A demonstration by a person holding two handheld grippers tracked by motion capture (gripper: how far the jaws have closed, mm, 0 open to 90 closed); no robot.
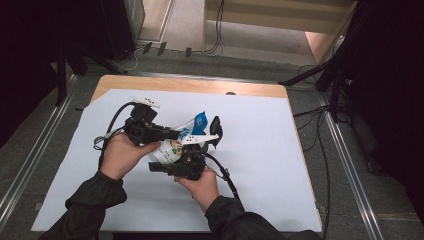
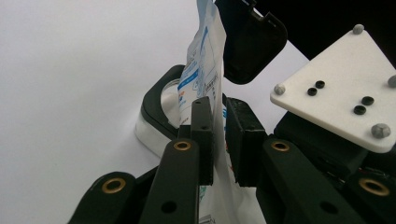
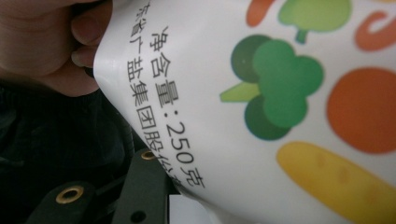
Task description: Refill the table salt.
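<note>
We hold the printed pouch (image 1: 175, 147) up just above the small black-rimmed container (image 2: 161, 109), left gripper (image 2: 219, 140) fingers nearly closed, pinching its edge, right gripper (image 1: 172, 167) partly open around its body; next, likely tipping it over that container.

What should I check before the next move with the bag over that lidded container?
1. Left gripper on the bag: ok, jaws flank its edge and look closed on it.
2. Right gripper on the bag: cannot tell; the printed face sits right against its camera, jaw contact hidden.
3. Container lid: ok, flipped up, opening exposed.
4. Bag over the container: ok in the left gripper view, it hangs just in front of the opening.
5. Bag sealed or open at top: cannot tell.
6. Table sheet around the work: ok, nothing else close by.
</note>
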